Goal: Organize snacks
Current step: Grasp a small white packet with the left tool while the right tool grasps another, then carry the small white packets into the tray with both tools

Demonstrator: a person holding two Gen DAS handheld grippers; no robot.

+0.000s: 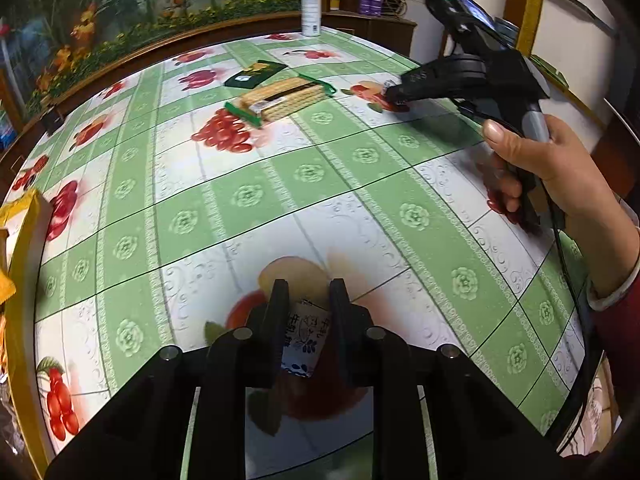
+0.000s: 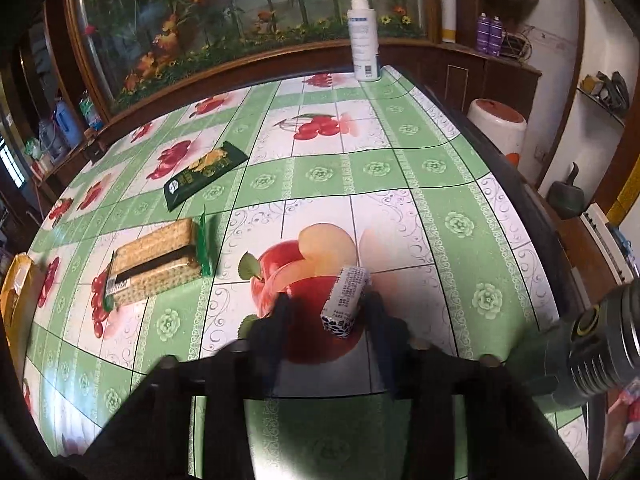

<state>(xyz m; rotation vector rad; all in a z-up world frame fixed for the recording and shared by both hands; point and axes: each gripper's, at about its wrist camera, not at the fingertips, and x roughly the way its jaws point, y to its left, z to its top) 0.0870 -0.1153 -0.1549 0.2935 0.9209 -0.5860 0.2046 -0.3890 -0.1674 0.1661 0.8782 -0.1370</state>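
My left gripper (image 1: 308, 312) pinches a small wrapped candy (image 1: 304, 336) above the tablecloth (image 1: 280, 200). My right gripper (image 2: 326, 312), blurred, closes on a second candy (image 2: 346, 306) beside the cracker pack (image 2: 154, 264).

Left gripper (image 1: 306, 312): matte black plastic; two flat, upright rectangular fingers (image 1: 278, 312) on angular black link arms, each arm bearing a round silver-grey pivot screw.

Right gripper (image 1: 394, 94): black, pistol-shaped body with a grey handle section, a small green indicator light near the top, a glossy dark screen behind it, and a thin black cable trailing down past the wrist.

Right hand (image 1: 560, 168): bare; dark red sleeve (image 1: 618, 320) with a pale inner cuff.
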